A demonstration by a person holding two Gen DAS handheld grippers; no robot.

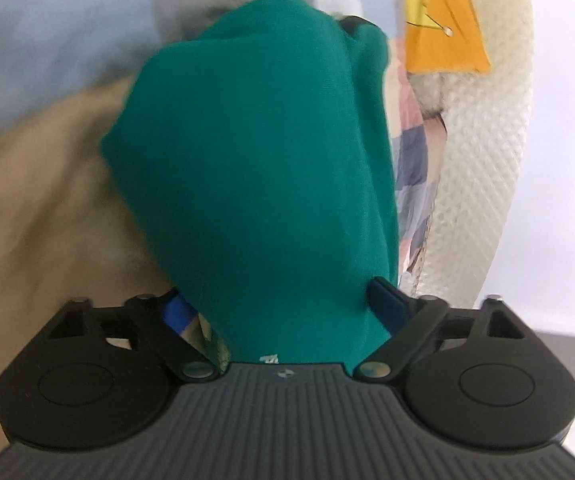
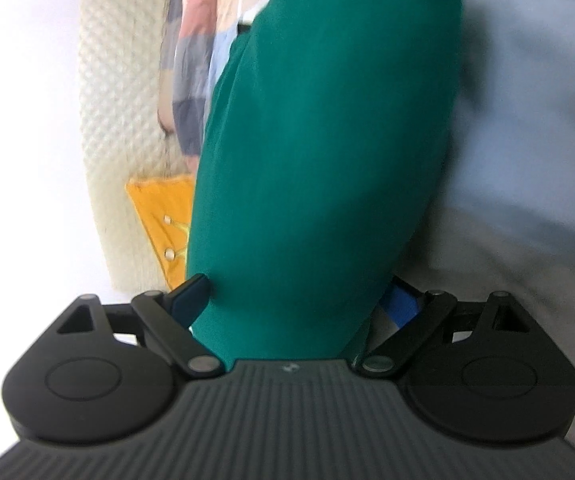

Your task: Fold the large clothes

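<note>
- Green garment is hanging bunched between both grippers, its long axis running straight away from each pair of fingers, over a tan and pale blue bed.
- Left gripper is gripping one end of the cloth between its blue-padded fingers.
- Right gripper is pinching the other end likewise; neither hand looks nearer.
- Fabric is looking smooth, thick, rolled into a blurred tube.

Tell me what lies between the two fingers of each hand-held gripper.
Green garment fills the gap of the left hand-held gripper in the left wrist view, and of the right hand-held gripper in the right wrist view.
</note>
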